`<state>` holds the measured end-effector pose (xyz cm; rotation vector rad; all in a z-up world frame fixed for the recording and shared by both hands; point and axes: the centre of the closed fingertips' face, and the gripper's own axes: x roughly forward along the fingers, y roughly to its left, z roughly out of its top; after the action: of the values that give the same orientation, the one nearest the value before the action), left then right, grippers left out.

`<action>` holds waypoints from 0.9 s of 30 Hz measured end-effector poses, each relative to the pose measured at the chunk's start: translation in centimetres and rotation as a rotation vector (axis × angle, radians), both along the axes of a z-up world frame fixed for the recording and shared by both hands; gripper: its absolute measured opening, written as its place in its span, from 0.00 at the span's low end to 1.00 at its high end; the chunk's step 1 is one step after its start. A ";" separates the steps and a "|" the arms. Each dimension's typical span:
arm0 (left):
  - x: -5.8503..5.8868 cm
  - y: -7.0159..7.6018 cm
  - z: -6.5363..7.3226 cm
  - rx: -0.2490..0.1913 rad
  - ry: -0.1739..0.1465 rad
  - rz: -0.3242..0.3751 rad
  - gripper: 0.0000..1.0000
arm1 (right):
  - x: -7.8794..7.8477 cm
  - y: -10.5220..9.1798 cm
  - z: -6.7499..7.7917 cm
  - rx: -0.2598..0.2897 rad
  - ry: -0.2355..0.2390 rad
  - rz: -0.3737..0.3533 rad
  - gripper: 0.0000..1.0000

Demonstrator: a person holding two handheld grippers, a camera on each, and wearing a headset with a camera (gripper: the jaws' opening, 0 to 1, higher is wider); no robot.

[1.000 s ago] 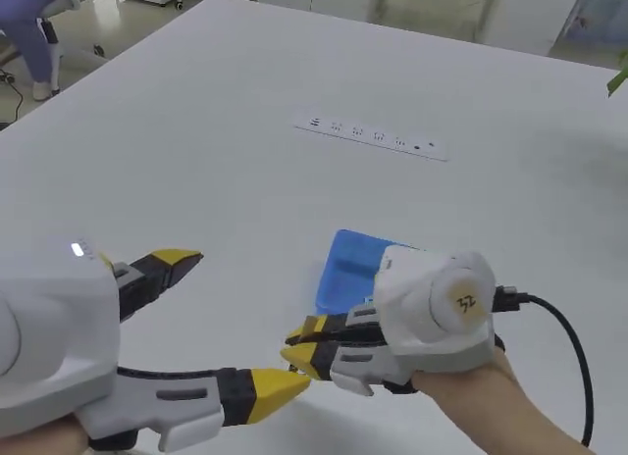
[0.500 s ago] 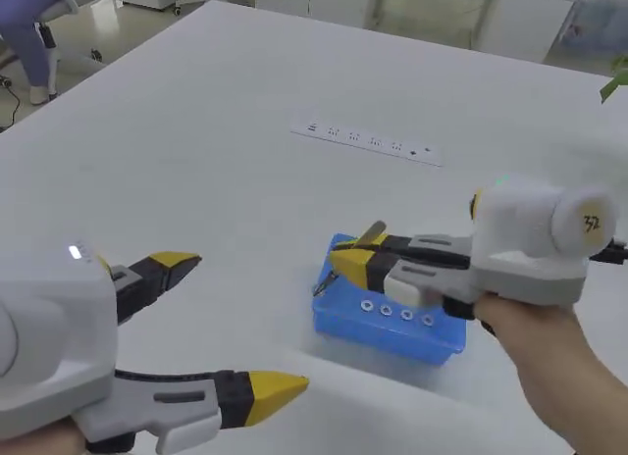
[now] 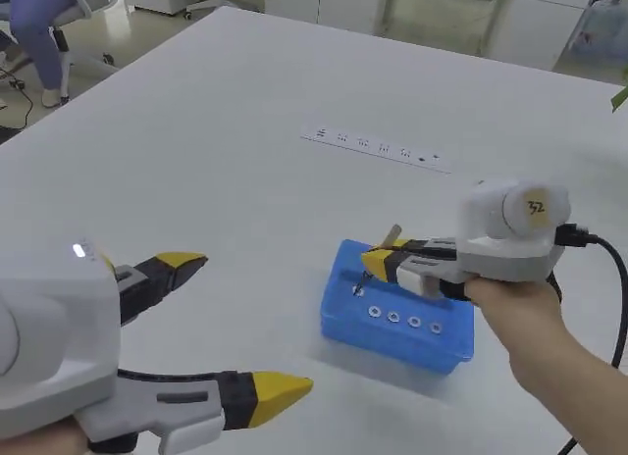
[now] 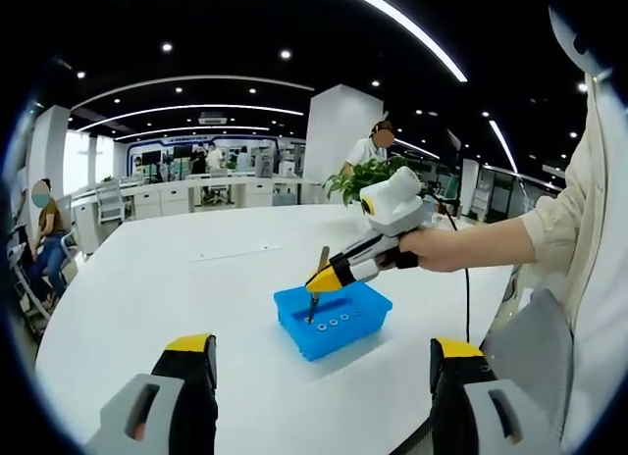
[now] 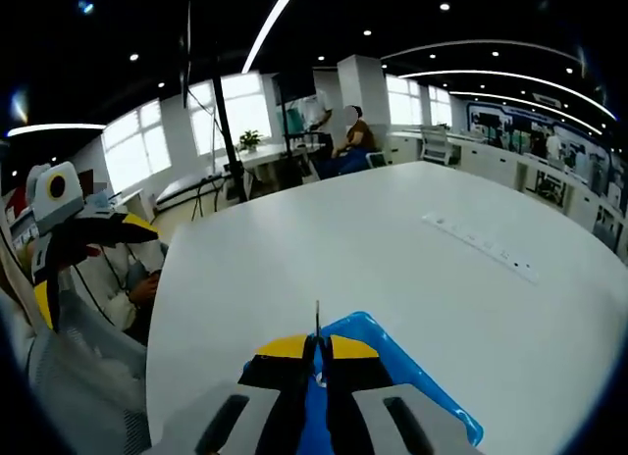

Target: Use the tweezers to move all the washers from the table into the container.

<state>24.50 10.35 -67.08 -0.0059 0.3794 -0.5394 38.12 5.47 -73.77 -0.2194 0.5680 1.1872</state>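
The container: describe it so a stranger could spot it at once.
On the wide white table, look at the near side, just under the right gripper. The container is a shallow rectangular tray with a row of washers inside. It alone is bright blue, unlike the white power strip farther back.

Both units look like the same build: chunky white-grey plastic shells and black fingers [image 3: 233, 388] capped with pointed yellow tips. The left gripper [image 3: 247, 323] has a tiny lit LED [image 3: 78, 249] on top of its shell. The right gripper [image 3: 371, 263] has a round white drum at the back with a pale yellow disc [image 3: 535, 207] marked "32", plus a black cable [image 3: 595, 241] coming off the rear. The person's wearing a cream sleeve [image 4: 569, 210], loose fit.
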 end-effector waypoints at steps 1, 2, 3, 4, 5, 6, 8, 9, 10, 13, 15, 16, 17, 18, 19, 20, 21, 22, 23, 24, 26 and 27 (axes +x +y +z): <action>0.0 0.1 0.0 -0.006 -0.001 0.003 0.91 | 0.0 0.0 -0.2 -0.006 0.001 0.001 0.02; -0.1 0.1 0.1 -0.014 -0.002 0.005 0.90 | -0.1 0.1 -0.4 -0.011 0.004 0.004 0.02; -0.1 0.2 0.1 -0.017 -0.001 0.008 0.89 | -0.1 0.2 -0.5 -0.015 0.004 0.008 0.02; -0.1 0.2 0.1 -0.016 -0.001 0.010 0.89 | -0.2 0.1 -0.7 -0.022 0.007 0.010 0.02; -0.1 0.3 0.0 -0.015 0.000 0.012 0.89 | -0.2 0.2 -0.8 -0.026 0.007 0.012 0.02; -0.1 0.3 0.0 -0.012 0.002 0.013 0.89 | -0.3 0.2 -1.0 -0.030 0.008 0.015 0.02; -0.1 0.4 -0.1 -0.013 0.004 0.016 0.89 | -0.3 0.2 -1.3 -0.036 0.011 0.018 0.02; -0.1 0.5 -0.1 -0.014 0.004 0.017 0.89 | -0.2 0.3 -1.5 -0.043 0.010 0.019 0.02; -0.1 0.5 -0.1 -0.014 0.004 0.018 0.89 | -0.2 0.3 -1.5 -0.045 0.011 0.021 0.02; -0.1 0.7 0.0 -0.017 0.002 0.022 0.88 | -0.2 0.3 -2.0 -0.056 0.012 0.029 0.02; -0.1 0.7 0.1 -0.020 0.001 0.023 0.87 | -0.1 0.3 -2.2 -0.067 0.010 0.033 0.02; -0.1 0.8 0.1 -0.020 0.001 0.023 0.87 | -0.1 0.2 -2.3 -0.068 0.011 0.034 0.02; -0.1 0.8 0.1 -0.022 0.000 0.023 0.87 | 0.0 0.2 -2.2 -0.059 0.012 0.033 0.02; -0.1 0.8 0.2 -0.025 -0.002 0.023 0.87 | 0.0 0.2 -2.2 -0.059 0.013 0.034 0.02; -0.1 0.7 0.2 -0.031 -0.002 0.022 0.87 | 0.0 0.2 -2.2 -0.059 0.004 0.038 0.02; -0.1 0.7 0.2 -0.033 -0.001 0.022 0.87 | 0.1 0.1 -2.2 -0.061 -0.002 0.037 0.02; -0.1 0.7 0.2 -0.031 0.000 0.021 0.86 | 0.2 -0.1 -1.8 -0.052 -0.015 0.030 0.03; -0.1 0.7 0.2 -0.028 0.000 0.018 0.86 | 0.2 -0.2 -1.5 -0.034 -0.016 0.024 0.03; -0.1 0.6 0.2 -0.028 0.001 0.017 0.85 | 0.0 -0.2 -0.9 -0.003 -0.003 0.016 0.03; -0.1 0.5 0.2 -0.030 0.003 0.013 0.83 | -0.3 -0.4 -0.5 0.011 -0.001 0.014 0.03; -0.2 0.2 0.3 -0.036 0.003 -0.002 0.78 | -1.3 -0.8 0.5 0.038 -0.006 0.019 0.02; -0.2 0.1 0.3 -0.038 0.004 -0.009 0.76 | -1.8 -0.9 1.0 0.051 -0.011 0.027 0.02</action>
<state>24.32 10.41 -66.74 -0.0416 0.3728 -0.5559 36.34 4.55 -72.77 -0.1901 0.5260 1.2246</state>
